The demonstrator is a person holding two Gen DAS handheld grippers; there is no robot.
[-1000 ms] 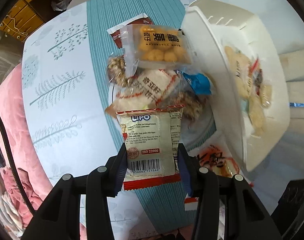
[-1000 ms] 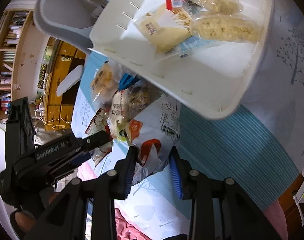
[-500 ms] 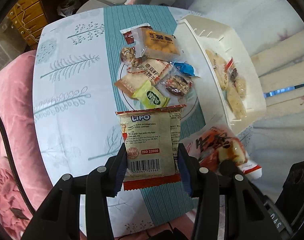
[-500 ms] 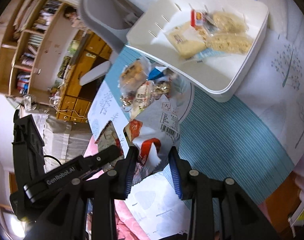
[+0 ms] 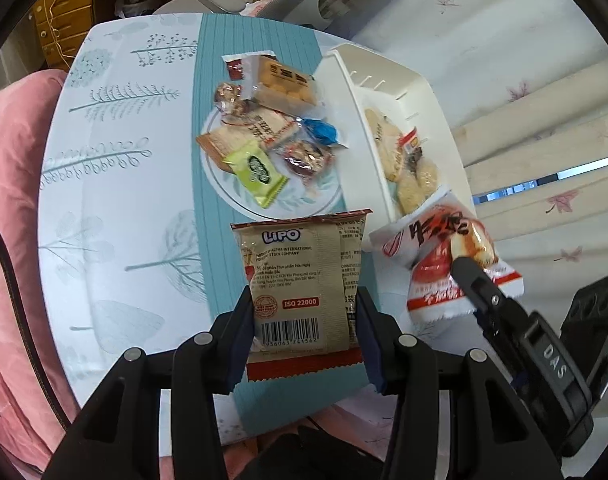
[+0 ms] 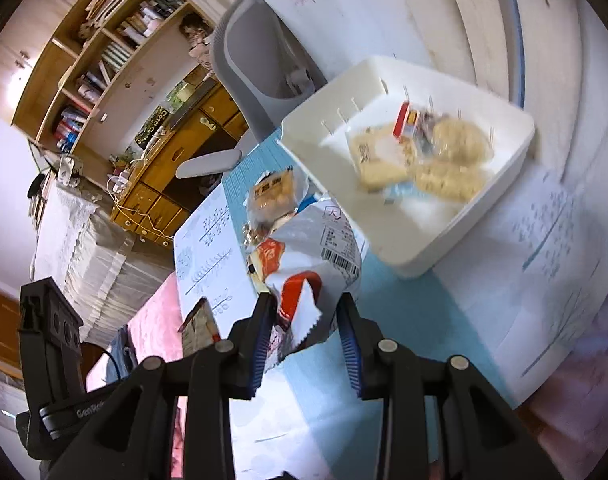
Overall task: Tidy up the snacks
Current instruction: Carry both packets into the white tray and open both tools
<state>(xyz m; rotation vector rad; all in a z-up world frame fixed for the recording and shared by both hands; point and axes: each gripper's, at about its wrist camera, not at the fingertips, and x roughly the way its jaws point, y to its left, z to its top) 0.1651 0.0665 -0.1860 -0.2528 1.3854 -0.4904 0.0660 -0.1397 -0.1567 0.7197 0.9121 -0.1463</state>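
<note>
Both grippers carry snack packets above the counter [image 5: 115,200].
Left hand-held gripper [image 5: 304,336] pinches the beige Lipo packet [image 5: 299,280]; right hand-held gripper [image 6: 304,332] pinches a white-and-red packet [image 6: 324,256].

- Matte black plastic left gripper [image 5: 306,332]: two angular fingers, blue ribbed pads inside, round silver screws across the knuckles.
- Matching black right gripper [image 6: 306,334]: same blue pads and silver screws.
- White lettering on each gripper's housing, "DAS" on the right one.
</note>
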